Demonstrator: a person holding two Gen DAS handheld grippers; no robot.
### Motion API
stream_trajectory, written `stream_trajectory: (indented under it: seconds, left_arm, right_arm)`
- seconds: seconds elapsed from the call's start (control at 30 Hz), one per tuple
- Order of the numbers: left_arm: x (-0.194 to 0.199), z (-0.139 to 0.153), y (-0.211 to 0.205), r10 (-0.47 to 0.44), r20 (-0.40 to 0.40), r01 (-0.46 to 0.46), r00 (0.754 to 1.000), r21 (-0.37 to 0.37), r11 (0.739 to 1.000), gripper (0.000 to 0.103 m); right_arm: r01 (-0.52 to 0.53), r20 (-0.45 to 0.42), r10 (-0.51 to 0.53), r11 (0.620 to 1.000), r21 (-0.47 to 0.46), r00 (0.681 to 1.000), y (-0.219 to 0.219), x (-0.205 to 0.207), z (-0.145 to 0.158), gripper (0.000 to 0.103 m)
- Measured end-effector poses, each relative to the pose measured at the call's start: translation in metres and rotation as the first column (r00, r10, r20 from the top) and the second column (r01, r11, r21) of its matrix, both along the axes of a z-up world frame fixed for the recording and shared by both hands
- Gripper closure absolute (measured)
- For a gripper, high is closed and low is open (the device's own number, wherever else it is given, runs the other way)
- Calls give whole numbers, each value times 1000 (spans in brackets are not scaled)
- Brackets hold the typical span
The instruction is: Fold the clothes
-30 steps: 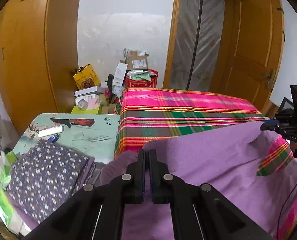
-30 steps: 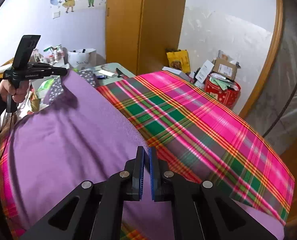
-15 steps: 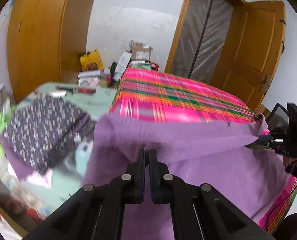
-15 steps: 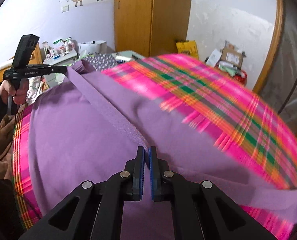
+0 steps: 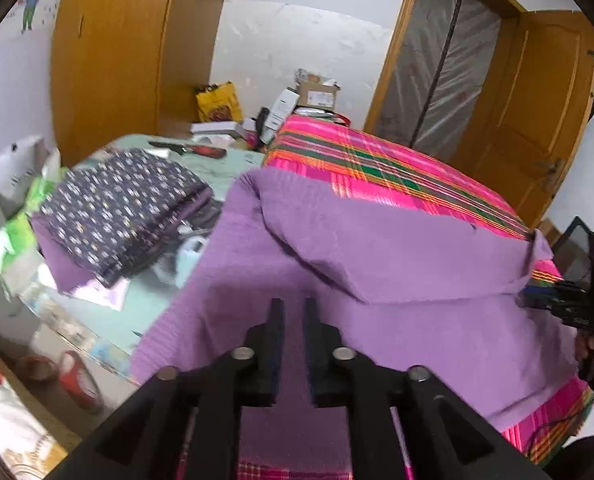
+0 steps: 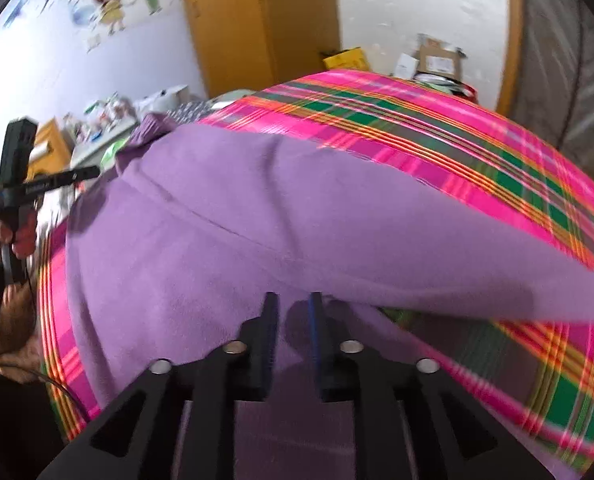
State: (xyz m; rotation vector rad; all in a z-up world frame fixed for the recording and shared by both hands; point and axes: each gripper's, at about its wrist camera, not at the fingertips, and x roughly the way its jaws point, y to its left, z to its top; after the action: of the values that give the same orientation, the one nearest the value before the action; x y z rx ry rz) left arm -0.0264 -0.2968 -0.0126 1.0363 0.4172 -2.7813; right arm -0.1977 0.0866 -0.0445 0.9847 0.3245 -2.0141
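Left wrist view, far left: a folded dark floral garment [image 5: 125, 212] lies on the pale green table [image 5: 153, 300], with a knife [image 5: 193, 148] beyond it near the table's back edge. Centre: the purple garment [image 5: 377, 280] is spread on the pink plaid cloth [image 5: 397, 168], its far edge doubled back toward the near side in a loose fold. Left gripper [image 5: 294, 304] hovers over the near part of the garment; jaws opening, gap visible, only flat fabric seen below them, nothing pinched. Right edge: the other tool, partly cut off.

Right wrist view: left gripper [image 6: 93, 173] at far left, apart from the purple garment [image 6: 257, 220]. Right gripper [image 6: 293, 300] jaws opening, nothing clamped, over the fold's edge.
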Motion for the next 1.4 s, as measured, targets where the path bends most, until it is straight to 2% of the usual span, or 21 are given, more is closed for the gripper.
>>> stream_trajectory:
  seconds: [0.07, 0.1, 0.13, 0.17, 0.23, 0.3, 0.4, 0.57, 0.7, 0.97, 1.03, 1.1, 1.17, 1.23, 1.33, 1.4]
  left_arm:
    - [-7, 8, 0, 10, -15, -10, 1000, 0, 1000, 70]
    - [-12, 12, 1, 15, -20, -15, 1000, -2, 1000, 67]
    - [-17, 14, 3, 25, -19, -26, 1000, -18, 1000, 66]
    - [-23, 16, 5, 36, -17, -36, 999, -33, 999, 65]
    - [-35, 19, 10, 51, -8, -52, 999, -54, 997, 64]
    - [-46, 16, 13, 64, 11, -63, 998, -68, 996, 64]
    - [-60, 7, 18, 84, 45, -80, 995, -88, 993, 64]
    - [-69, -2, 25, 105, 78, -95, 991, -125, 988, 64]
    - [-74, -5, 32, 108, 89, -93, 990, -158, 983, 64]
    - [-85, -8, 34, 172, 109, -142, 979, -242, 960, 64]
    - [-86, -10, 35, 196, 112, -158, 974, -278, 947, 64]
    - [-83, -9, 37, 201, 95, -166, 975, -293, 942, 71]
    - [-82, -8, 35, 210, 87, -177, 974, -290, 941, 83]
    - [-79, -7, 32, 219, 75, -190, 973, -281, 941, 89]
    - [-74, -1, 24, 236, 47, -220, 971, -217, 951, 93]
    - [-69, 3, 15, 238, 25, -234, 971, -127, 964, 95]
  right_arm:
    - [42, 30, -41, 998, -50, 999, 8, -2, 3, 74]
    - [63, 49, -59, 995, -77, 997, 12, -3, 5, 73]
    - [85, 64, -79, 991, -99, 995, 16, -4, 7, 68]
    - [108, 80, -99, 987, -121, 992, 19, -5, 9, 56]
    - [154, 128, -133, 974, -168, 983, 26, -8, 9, 49]
    - [204, 192, -165, 956, -211, 968, 33, -12, 6, 48]
    - [308, 289, -232, 917, -255, 929, 47, -20, -2, 48]
    - [451, 454, -309, 857, -247, 836, 64, -36, -17, 48]
    - [480, 462, -332, 841, -250, 822, 65, -43, -15, 48]
    - [586, 528, -416, 784, -204, 740, 68, -64, -18, 49]
    - [594, 523, -428, 780, -198, 737, 67, -66, -18, 49]
    - [593, 500, -445, 784, -184, 743, 66, -66, -17, 53]
    - [597, 489, -458, 784, -170, 742, 67, -66, -18, 81]
    - [607, 495, -465, 777, -170, 734, 72, -66, -22, 91]
    - [618, 508, -462, 762, -193, 727, 80, -66, -28, 96]
    - [618, 516, -449, 755, -217, 730, 84, -65, -28, 97]
